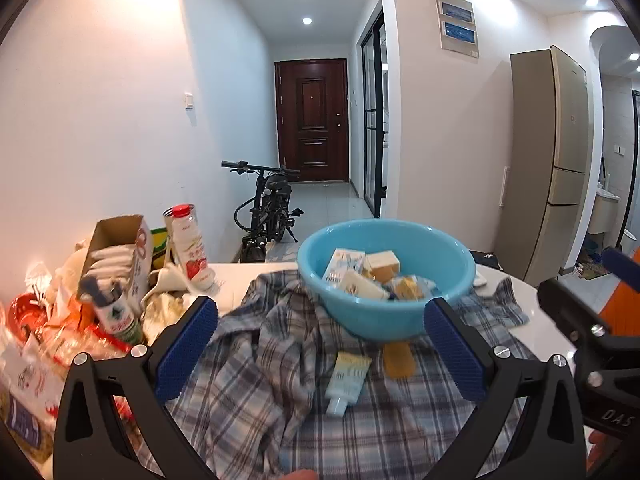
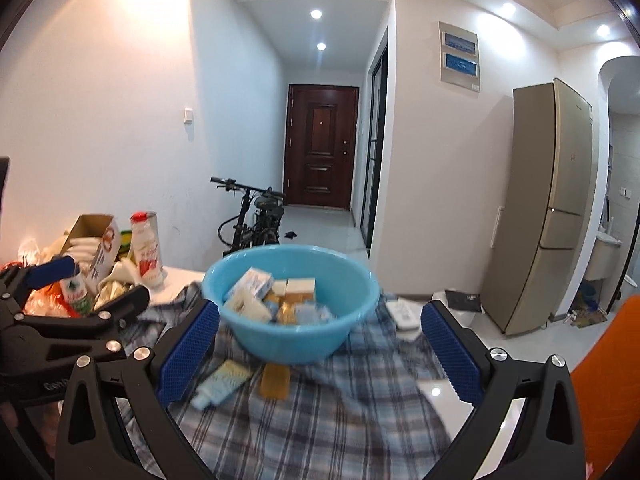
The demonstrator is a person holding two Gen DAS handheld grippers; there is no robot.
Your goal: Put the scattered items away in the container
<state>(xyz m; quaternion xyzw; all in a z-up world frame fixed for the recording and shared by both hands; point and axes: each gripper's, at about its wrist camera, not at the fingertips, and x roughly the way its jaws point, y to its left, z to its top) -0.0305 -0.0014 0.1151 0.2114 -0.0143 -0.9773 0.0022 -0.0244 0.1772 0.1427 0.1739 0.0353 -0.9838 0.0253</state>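
Ahead of the spread, empty left gripper [image 1: 320, 344], the blue basin [image 1: 386, 276] mid-tabletop already holds several small boxes, while the right view shows its gripper [image 2: 320, 354] likewise spread above the tube [image 2: 220, 382] and amber packet [image 2: 275, 380] left on the plaid shirt [image 2: 312, 420].
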